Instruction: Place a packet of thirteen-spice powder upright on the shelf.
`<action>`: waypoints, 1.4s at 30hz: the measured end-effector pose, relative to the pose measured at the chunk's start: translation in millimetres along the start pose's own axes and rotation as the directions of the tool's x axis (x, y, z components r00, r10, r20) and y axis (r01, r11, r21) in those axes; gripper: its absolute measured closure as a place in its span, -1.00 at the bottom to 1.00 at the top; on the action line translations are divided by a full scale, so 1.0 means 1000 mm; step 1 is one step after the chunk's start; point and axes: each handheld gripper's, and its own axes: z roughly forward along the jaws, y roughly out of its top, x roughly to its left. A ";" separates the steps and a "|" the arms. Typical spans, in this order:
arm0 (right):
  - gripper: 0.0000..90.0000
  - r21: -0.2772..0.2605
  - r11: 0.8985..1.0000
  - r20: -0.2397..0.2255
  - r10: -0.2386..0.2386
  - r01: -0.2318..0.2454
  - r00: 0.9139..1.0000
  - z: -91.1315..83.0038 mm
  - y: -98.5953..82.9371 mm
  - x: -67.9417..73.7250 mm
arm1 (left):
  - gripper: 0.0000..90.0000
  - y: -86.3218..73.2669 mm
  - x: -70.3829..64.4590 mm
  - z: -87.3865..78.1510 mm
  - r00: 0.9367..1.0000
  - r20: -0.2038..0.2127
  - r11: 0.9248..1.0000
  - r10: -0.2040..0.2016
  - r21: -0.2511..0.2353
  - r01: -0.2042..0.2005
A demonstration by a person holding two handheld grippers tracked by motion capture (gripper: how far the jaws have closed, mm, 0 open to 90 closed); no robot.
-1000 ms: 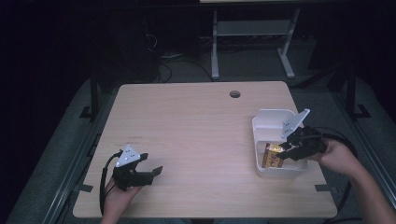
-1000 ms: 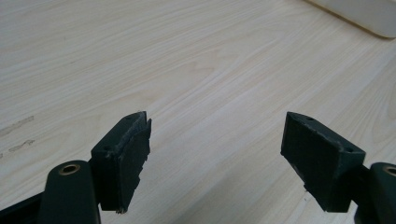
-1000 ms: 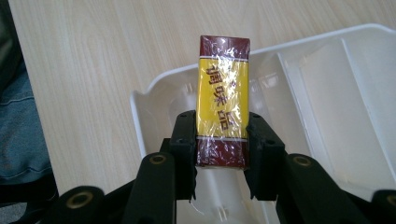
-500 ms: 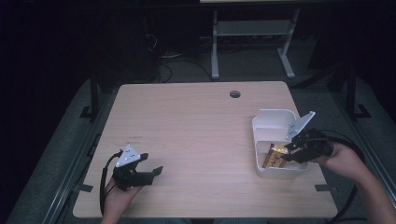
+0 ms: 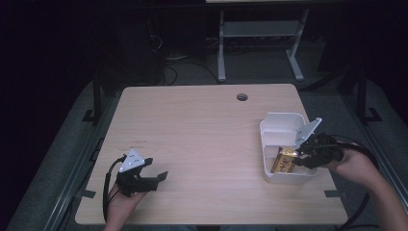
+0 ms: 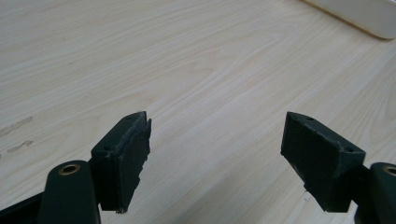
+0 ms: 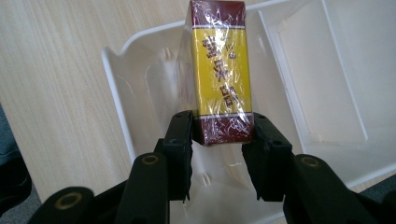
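Note:
A yellow and maroon box (image 7: 219, 70) in clear wrap lies inside a white plastic bin (image 7: 299, 84). My right gripper (image 7: 218, 135) is shut on the box's maroon near end, one jaw on each side. From above, the box (image 5: 284, 161) sits in the near part of the bin (image 5: 281, 118) at the table's right edge, and the right gripper (image 5: 300, 156) reaches in over the bin's right wall. At the table's front left, my left gripper (image 5: 155, 168) rests open; its jaws (image 6: 217, 140) stand wide apart over bare wood, holding nothing.
The wooden table (image 5: 202, 134) has a round cable hole (image 5: 242, 97) at the back. A corner of the white bin (image 6: 359, 14) appears far off in the left gripper view. A metal stand (image 5: 260, 43) is on the dark floor beyond the table.
My right gripper has shifted slightly to the right and toward the near side with the box still in it. The left gripper has not moved.

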 end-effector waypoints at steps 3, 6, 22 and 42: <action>0.38 -0.006 1.000 0.008 0.001 -0.001 1.000 0.000 -0.001 0.000 | -0.48 0.000 0.000 0.000 1.000 0.001 1.000 -0.001 0.000 0.001; 0.35 -0.023 1.000 0.006 0.015 -0.015 1.000 -0.003 -0.004 0.001 | -0.48 0.000 0.000 0.000 1.000 0.002 1.000 0.001 -0.001 -0.001; 0.12 -0.183 0.981 -0.004 0.063 -0.063 0.998 -0.032 -0.019 0.011 | -0.48 0.000 -0.001 0.000 1.000 0.002 1.000 0.002 0.000 -0.002; 0.03 -0.299 0.953 -0.009 0.054 -0.055 0.998 -0.049 -0.039 0.050 | -0.49 0.000 -0.002 0.001 1.000 0.003 1.000 0.008 0.002 -0.008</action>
